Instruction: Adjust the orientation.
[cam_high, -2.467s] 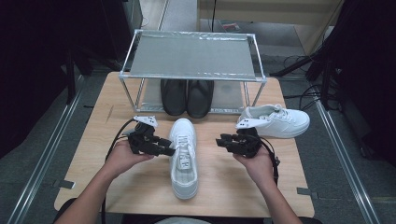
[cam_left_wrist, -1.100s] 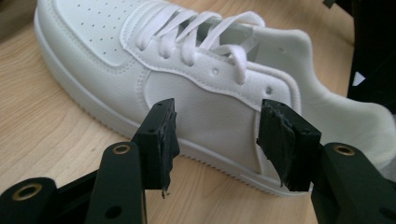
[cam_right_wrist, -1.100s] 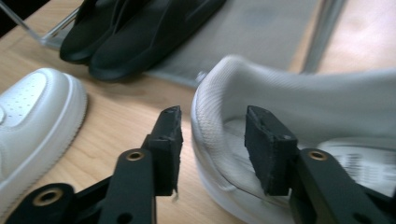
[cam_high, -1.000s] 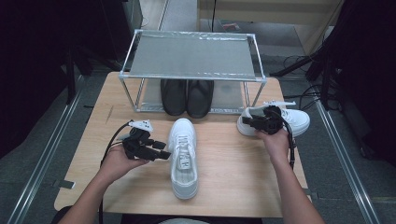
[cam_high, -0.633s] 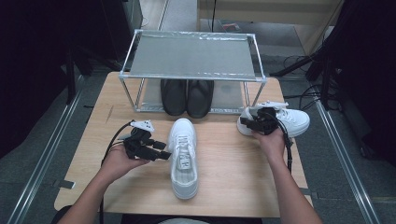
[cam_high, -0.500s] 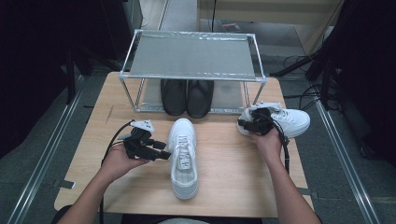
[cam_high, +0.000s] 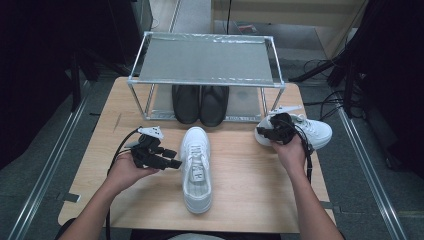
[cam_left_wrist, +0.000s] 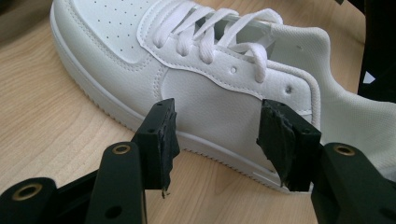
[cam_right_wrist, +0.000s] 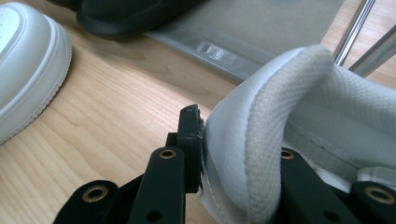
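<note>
One white sneaker (cam_high: 197, 167) lies in the middle of the wooden table, toe toward the rack. My left gripper (cam_high: 174, 162) is at its left side, open; in the left gripper view (cam_left_wrist: 215, 140) the sneaker's side panel (cam_left_wrist: 210, 88) sits just beyond the spread jaws, untouched. A second white sneaker (cam_high: 315, 131) lies at the right, heel pointing left. My right gripper (cam_high: 263, 133) is shut on its heel collar. In the right gripper view (cam_right_wrist: 238, 154) one jaw presses the outside of the collar (cam_right_wrist: 280, 93) and the other is hidden inside it.
A metal shoe rack (cam_high: 207, 60) stands at the back of the table, with a pair of black shoes (cam_high: 200, 102) on its lower shelf (cam_right_wrist: 261, 28). The middle sneaker's toe (cam_right_wrist: 28, 60) and a black shoe (cam_right_wrist: 126, 14) lie left of the held heel. Cables trail off the right table edge.
My right gripper left the table's middle, went to the right sneaker's heel and closed on it, shifting it slightly left. The left gripper has stayed beside the middle sneaker.
</note>
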